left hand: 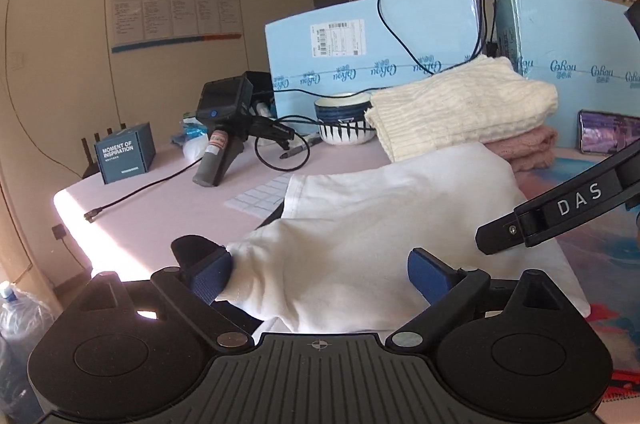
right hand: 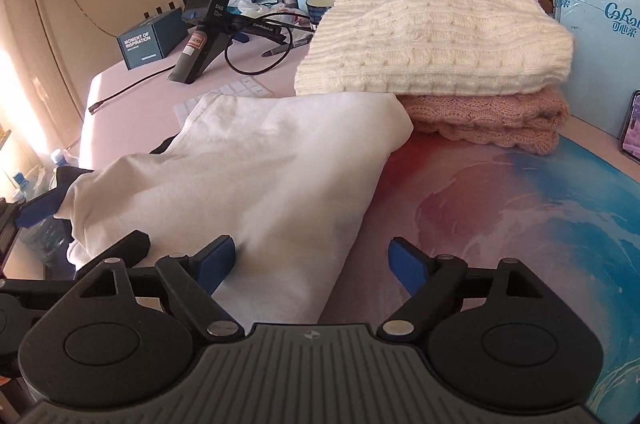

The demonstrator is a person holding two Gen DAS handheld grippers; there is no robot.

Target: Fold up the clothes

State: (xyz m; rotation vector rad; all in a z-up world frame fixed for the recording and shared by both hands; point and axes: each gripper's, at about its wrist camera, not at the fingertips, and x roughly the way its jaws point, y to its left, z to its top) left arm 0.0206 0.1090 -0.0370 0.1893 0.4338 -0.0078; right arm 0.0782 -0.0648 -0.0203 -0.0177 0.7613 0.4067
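Note:
A white garment [left hand: 380,224] lies crumpled on the desk, also in the right wrist view [right hand: 256,176]. My left gripper [left hand: 320,274] is open, its jaws wide apart around the garment's near edge, the left pad touching the cloth. My right gripper [right hand: 310,264] is open over the garment's near right edge, its left pad against the cloth. A folded cream knit sweater [right hand: 432,44] lies on a folded pink knit sweater [right hand: 488,120] behind the garment; both show in the left wrist view, cream [left hand: 460,104] on pink [left hand: 528,148].
Blue cardboard boxes [left hand: 380,56] stand at the back with cables over them. A striped bowl [left hand: 344,122], a spare gripper on a stand [left hand: 224,128], a dark box [left hand: 126,152], a keyboard [left hand: 264,198] and a phone [left hand: 608,138] sit around. A colourful mat [right hand: 520,216] covers the desk.

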